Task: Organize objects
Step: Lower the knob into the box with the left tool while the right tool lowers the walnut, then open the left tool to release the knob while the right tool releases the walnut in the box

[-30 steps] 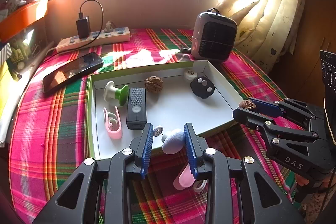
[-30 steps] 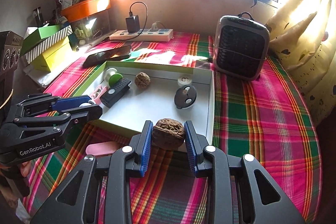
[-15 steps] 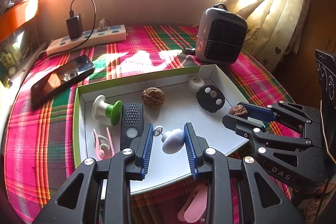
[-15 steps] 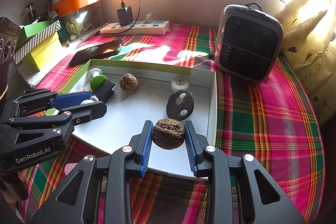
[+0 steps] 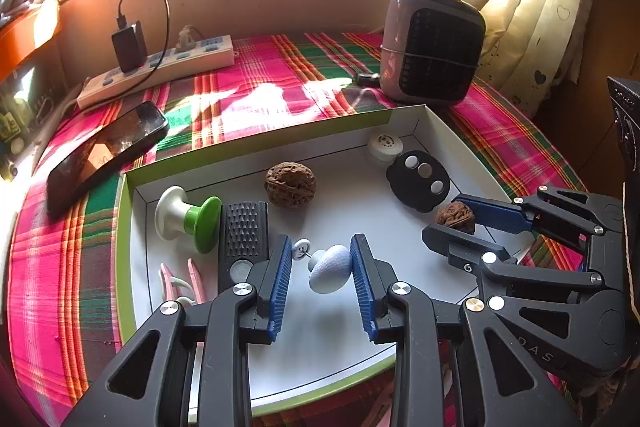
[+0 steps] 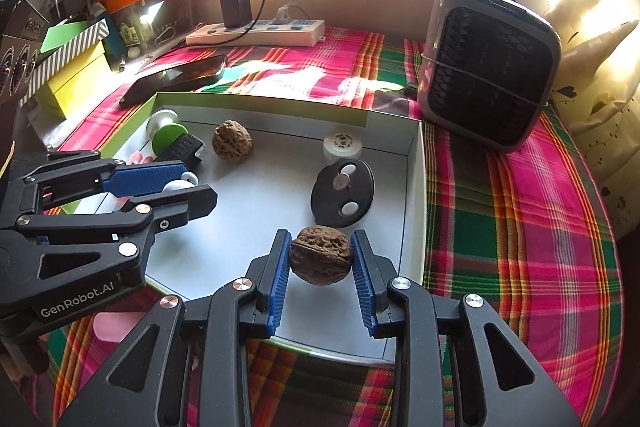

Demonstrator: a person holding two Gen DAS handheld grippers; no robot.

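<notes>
A white tray with a green rim lies on the plaid cloth. My left gripper hangs over its near part, shut on a pale blue egg-shaped piece with a small white pin head. From the right wrist view this left gripper is at the left. My right gripper is shut on a brown walnut just above the tray floor near the right wall. In the tray lie a second walnut, a black disc with silver buttons, a white cap, a green and white knob, a black ridged device and a pink clip.
A phone and a power strip with a charger lie behind the tray on the left. A grey heater stands at the back right, curtains beside it. Boxes crowd the left edge. A pink item lies on the cloth before the tray.
Both grippers have come forward from the tray's near edge to over its floor and sunk a little. Each keeps its hold, the left on the blue piece, the right on the walnut.
</notes>
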